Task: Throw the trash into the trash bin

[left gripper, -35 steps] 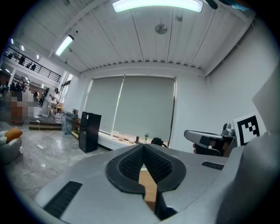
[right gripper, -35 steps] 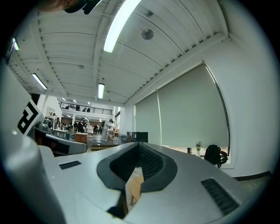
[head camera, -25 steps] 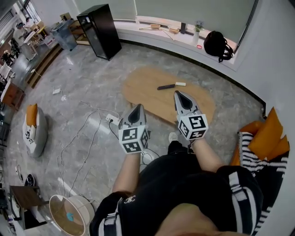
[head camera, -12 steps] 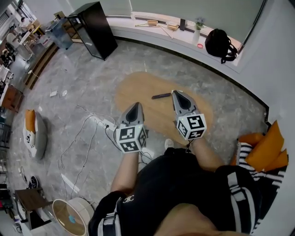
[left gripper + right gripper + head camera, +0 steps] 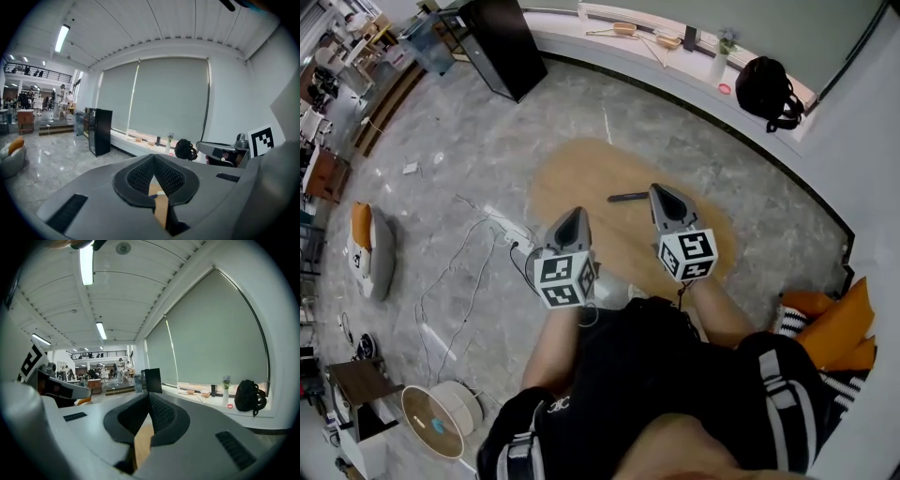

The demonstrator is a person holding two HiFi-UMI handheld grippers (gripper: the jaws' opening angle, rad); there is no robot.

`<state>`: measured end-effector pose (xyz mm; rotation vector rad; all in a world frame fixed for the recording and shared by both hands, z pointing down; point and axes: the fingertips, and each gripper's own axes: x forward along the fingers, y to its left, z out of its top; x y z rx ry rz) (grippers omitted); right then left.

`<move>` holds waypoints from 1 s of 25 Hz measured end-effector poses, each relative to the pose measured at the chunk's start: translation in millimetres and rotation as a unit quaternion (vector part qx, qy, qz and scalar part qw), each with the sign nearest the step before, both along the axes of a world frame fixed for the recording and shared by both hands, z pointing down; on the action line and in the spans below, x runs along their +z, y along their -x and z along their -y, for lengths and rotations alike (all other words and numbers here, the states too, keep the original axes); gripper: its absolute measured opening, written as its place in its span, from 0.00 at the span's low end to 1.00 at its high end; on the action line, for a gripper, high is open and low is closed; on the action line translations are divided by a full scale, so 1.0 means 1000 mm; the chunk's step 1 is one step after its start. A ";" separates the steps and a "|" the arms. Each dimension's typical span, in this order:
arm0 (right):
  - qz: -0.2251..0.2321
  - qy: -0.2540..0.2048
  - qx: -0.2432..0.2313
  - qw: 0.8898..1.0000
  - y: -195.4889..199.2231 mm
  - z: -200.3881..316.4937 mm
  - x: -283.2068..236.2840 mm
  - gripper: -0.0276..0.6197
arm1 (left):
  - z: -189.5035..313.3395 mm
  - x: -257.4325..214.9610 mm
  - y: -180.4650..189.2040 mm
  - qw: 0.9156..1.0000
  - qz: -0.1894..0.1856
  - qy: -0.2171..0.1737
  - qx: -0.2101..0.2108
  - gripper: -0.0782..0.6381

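Note:
A low oval wooden table [image 5: 581, 178] stands on the grey floor just ahead, with a black remote [image 5: 627, 197] lying on it. My left gripper [image 5: 572, 217] hangs over the table's near left edge, jaws shut and empty. My right gripper [image 5: 660, 192] is over the table beside the remote, also shut on nothing. Through the left gripper's jaws I see the wooden top [image 5: 159, 213] and a small white piece [image 5: 161, 192] on it; in the head view that piece is hidden behind the right gripper. A round white bin-like container [image 5: 431, 422] with something blue inside stands on the floor at the lower left.
A black cabinet [image 5: 502, 42] stands at the back left. A black backpack [image 5: 769, 86] sits on the window ledge. Cables and a power strip [image 5: 511, 234] lie on the floor left of the table. An orange-topped beanbag [image 5: 367, 251] is far left, orange cushions [image 5: 836, 328] at the right.
Both grippers have moved forward over the table, staying shut. The small white piece beside the remote is now covered by the right gripper in the head view.

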<state>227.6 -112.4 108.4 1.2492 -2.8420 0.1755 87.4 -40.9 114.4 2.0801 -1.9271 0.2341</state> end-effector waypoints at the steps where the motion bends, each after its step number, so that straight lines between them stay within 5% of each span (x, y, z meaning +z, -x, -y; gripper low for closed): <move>1: -0.002 0.002 -0.001 1.000 0.003 0.004 0.003 0.06 | 0.002 0.005 0.002 1.000 -0.001 0.008 -0.001 0.13; 19: -0.055 0.031 -0.034 0.997 0.058 0.028 0.061 0.06 | 0.046 0.063 0.046 1.000 -0.003 0.027 -0.010 0.13; 25: -0.063 0.070 -0.040 0.995 0.070 0.042 0.114 0.06 | 0.057 0.118 0.056 0.997 -0.027 0.068 -0.002 0.13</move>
